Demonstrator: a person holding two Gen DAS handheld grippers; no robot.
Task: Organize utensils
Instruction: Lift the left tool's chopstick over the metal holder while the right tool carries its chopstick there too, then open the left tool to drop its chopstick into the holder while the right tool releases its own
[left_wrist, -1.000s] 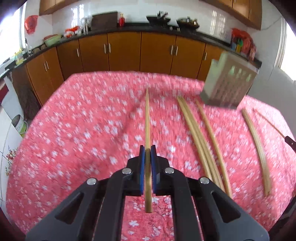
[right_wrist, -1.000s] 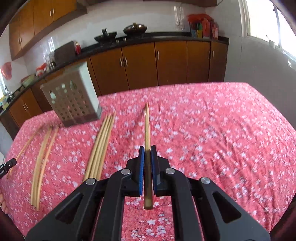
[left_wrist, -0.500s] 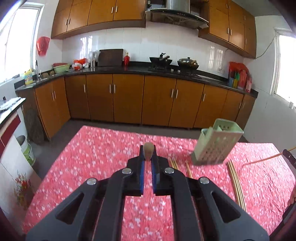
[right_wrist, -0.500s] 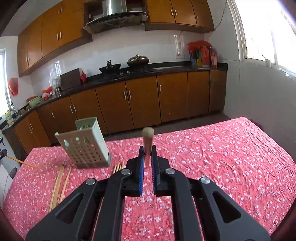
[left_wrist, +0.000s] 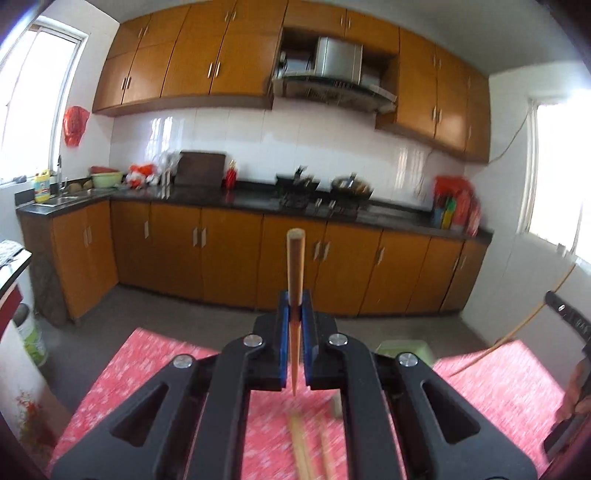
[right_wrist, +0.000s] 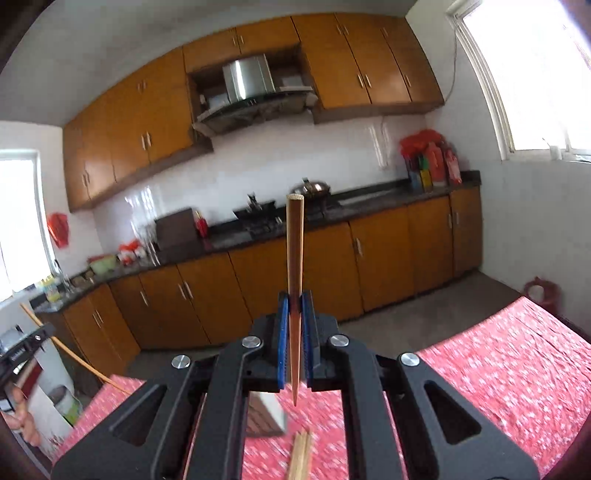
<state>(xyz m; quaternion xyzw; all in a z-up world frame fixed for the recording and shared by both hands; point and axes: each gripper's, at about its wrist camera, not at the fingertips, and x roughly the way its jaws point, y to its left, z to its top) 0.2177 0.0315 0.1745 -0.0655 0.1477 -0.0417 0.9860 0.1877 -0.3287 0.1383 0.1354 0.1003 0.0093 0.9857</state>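
Note:
My left gripper (left_wrist: 294, 314) is shut on a wooden chopstick (left_wrist: 295, 273), held raised and pointing away from the camera. My right gripper (right_wrist: 294, 314) is shut on another wooden chopstick (right_wrist: 294, 258), raised the same way. The pale green perforated utensil holder (left_wrist: 404, 349) shows only partly behind my left gripper's fingers, and it also shows in the right wrist view (right_wrist: 267, 413) below the fingers. Loose chopsticks (left_wrist: 301, 450) lie on the red floral tablecloth (left_wrist: 144, 373). The right gripper with its chopstick (left_wrist: 517, 328) shows at the right edge of the left wrist view.
More loose chopsticks (right_wrist: 301, 456) lie near the holder. Kitchen cabinets (left_wrist: 221, 254) and a dark counter (left_wrist: 229, 197) stand beyond the table's far edge. A bin (left_wrist: 31, 336) stands on the floor at the left. The left gripper (right_wrist: 22, 350) shows at the left edge.
Both grippers have tilted up and lifted, each with its chopstick off the table. The views have swung from the tabletop to the cabinets and wall.

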